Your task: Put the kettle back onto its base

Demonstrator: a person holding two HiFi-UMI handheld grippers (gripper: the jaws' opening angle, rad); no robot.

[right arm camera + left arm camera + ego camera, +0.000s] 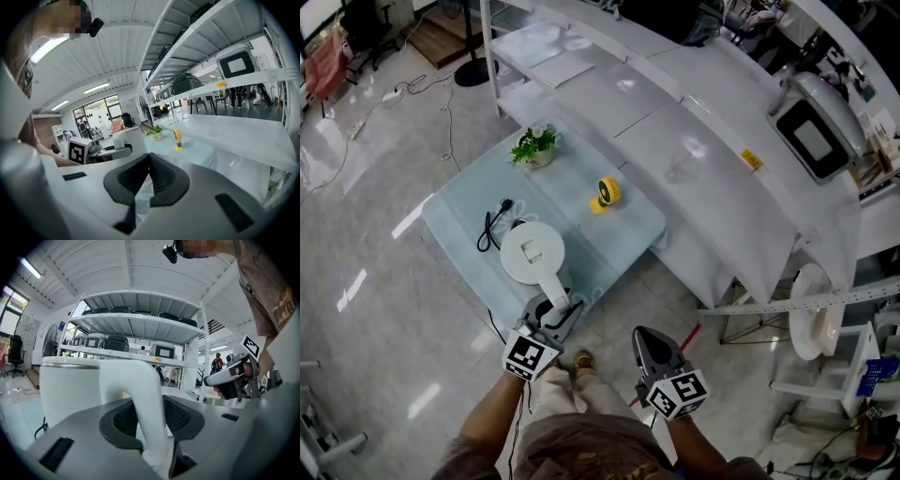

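A white kettle (532, 251) stands at the near edge of the low glass table (455, 211), its lid facing up. Its base is hidden under it; only the black cord (490, 228) shows at the kettle's left. My left gripper (555, 302) is shut on the kettle's white handle (140, 394), which runs between the two dark pads (123, 420). The kettle body (65, 385) fills the left of the left gripper view. My right gripper (645, 339) hangs off the table to the right, jaws shut with nothing in them (149, 161).
A small potted plant (534, 146) and a yellow gadget (605, 195) stand further back on the table. Long white shelves (675, 122) run behind it, with a grey appliance (814, 127) on top. A white rack (811, 323) is at the right, over tiled floor.
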